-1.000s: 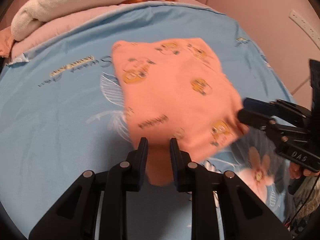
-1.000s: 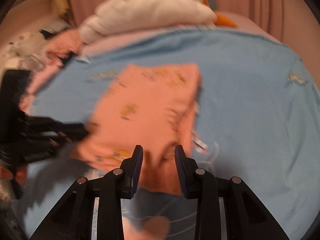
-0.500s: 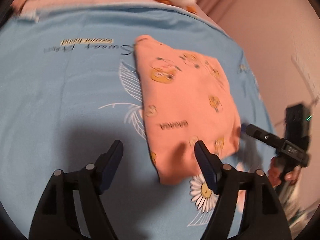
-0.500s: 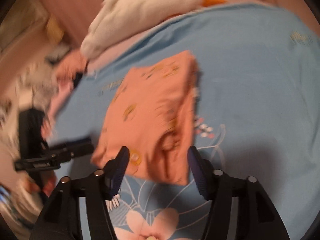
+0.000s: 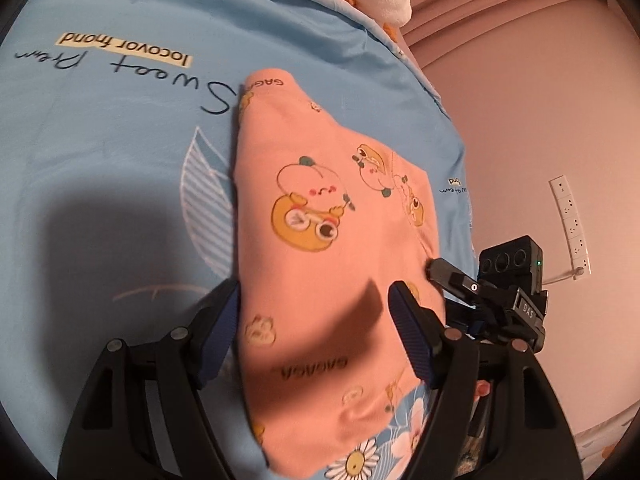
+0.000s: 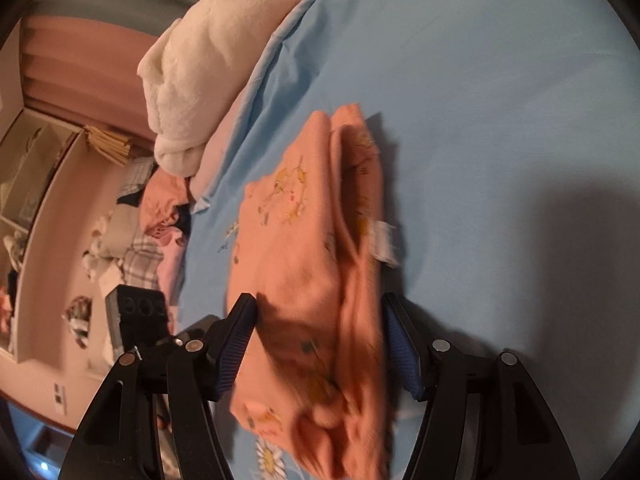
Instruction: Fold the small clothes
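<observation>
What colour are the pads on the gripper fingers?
Dark blue, ribbed pads; clearest in the right wrist view.

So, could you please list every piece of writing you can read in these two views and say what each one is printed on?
"GAGAGA", upside down, on the peach garment, near its close end and again at its far tip.
"Sweet", in script, upside down, on the blue bedsheet; the script words after it are unclear.
"locovor fnond", roughly, upside down, on the sheet's yellow strip; uncertain.
"DAS" on the right claw.
Sheet-edge print: too small.
Right wrist view: nothing legible.
</observation>
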Action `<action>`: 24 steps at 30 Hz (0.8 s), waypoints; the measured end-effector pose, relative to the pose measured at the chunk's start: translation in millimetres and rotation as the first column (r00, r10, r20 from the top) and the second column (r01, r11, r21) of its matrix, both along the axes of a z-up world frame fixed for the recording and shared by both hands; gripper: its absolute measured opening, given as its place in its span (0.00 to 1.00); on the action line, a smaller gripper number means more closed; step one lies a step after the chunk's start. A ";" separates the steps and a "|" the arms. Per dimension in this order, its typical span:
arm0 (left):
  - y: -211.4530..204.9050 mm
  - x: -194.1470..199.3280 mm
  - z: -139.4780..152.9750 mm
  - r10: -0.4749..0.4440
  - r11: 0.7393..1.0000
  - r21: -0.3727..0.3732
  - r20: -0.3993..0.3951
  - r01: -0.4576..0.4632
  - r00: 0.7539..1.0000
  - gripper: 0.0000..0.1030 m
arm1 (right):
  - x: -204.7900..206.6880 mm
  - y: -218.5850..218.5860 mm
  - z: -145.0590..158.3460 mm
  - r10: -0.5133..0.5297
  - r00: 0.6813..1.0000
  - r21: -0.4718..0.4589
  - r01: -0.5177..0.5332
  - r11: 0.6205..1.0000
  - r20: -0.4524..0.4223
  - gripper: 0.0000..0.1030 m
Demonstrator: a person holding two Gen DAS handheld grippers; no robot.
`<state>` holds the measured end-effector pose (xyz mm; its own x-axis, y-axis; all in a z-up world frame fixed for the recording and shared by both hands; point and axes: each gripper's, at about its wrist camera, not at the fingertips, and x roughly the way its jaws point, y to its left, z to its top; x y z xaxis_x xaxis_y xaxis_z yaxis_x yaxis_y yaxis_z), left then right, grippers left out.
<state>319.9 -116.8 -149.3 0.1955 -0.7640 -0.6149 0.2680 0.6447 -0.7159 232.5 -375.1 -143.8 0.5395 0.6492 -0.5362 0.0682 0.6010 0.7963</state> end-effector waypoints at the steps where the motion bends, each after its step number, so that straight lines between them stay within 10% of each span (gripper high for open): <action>1: 0.6 1.8 -0.6 -0.001 1.000 -0.003 0.000 0.001 1.000 0.71 | 4.1 -0.4 -0.3 0.004 1.000 -0.004 -0.004 1.000 0.000 0.62; 24: -10.7 -3.4 -1.8 -0.021 0.989 0.145 0.084 0.008 0.996 0.64 | 11.8 4.6 -2.3 0.027 0.999 -0.056 -0.026 0.998 0.025 0.56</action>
